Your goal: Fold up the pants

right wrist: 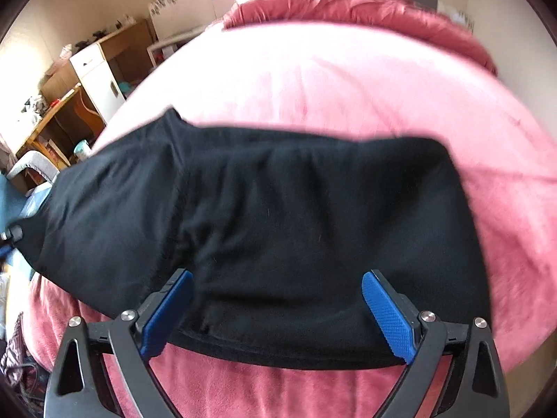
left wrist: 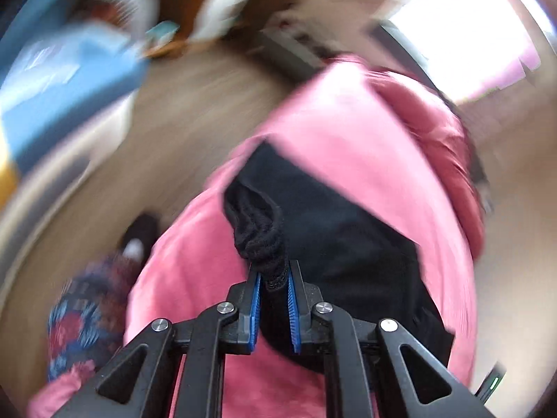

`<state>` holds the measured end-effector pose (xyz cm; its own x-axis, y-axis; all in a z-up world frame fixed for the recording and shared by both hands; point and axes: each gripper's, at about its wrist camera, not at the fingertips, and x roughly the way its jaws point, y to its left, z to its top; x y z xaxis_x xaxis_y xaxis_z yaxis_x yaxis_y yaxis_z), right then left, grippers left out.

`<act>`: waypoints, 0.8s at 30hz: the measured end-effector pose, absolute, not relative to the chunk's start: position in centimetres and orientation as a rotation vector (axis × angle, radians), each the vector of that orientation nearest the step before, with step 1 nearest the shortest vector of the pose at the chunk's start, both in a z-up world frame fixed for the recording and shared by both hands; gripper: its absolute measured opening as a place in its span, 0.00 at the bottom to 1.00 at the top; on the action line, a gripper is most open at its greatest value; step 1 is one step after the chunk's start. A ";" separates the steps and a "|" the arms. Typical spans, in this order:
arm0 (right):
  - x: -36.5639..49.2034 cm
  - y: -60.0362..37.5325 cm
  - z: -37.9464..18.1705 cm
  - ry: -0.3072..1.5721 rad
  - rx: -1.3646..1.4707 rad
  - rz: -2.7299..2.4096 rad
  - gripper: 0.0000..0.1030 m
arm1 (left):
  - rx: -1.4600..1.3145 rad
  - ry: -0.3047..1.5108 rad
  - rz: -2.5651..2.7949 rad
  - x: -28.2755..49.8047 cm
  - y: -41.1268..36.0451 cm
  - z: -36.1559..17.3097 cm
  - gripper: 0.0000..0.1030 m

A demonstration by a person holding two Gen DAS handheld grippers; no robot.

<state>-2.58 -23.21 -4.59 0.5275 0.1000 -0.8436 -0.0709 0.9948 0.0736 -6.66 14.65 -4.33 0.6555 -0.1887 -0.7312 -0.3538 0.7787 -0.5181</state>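
Black pants (right wrist: 278, 223) lie across a pink bedspread (right wrist: 348, 80). In the left wrist view my left gripper (left wrist: 273, 278) is shut on a bunched end of the pants (left wrist: 264, 240), which hangs up off the bed while the rest of the fabric (left wrist: 348, 230) trails down to the right. That view is blurred by motion. In the right wrist view my right gripper (right wrist: 278, 299) is open, its blue pads (right wrist: 390, 317) wide apart just above the near hem of the pants. The left gripper's tip shows at that view's left edge (right wrist: 12, 235).
A wooden desk and white cabinet (right wrist: 97, 73) stand left of the bed. A crumpled darker pink blanket (right wrist: 365, 3) lies at the bed's far end. A blue box (left wrist: 62, 80) and a patterned cloth (left wrist: 80, 324) are on the left, over brown floor (left wrist: 181, 122).
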 end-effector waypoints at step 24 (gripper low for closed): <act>3.8 -12.5 -0.3 1.123 0.289 0.736 0.89 | -0.122 0.869 -0.611 -6.4 -1.5 -1.3 0.13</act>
<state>3.77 -12.49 -0.34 0.2317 0.6638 -0.7112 -0.3873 0.7335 0.5585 -6.44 -1.46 -1.29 0.4873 -0.5493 -0.6788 0.4530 0.8236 -0.3413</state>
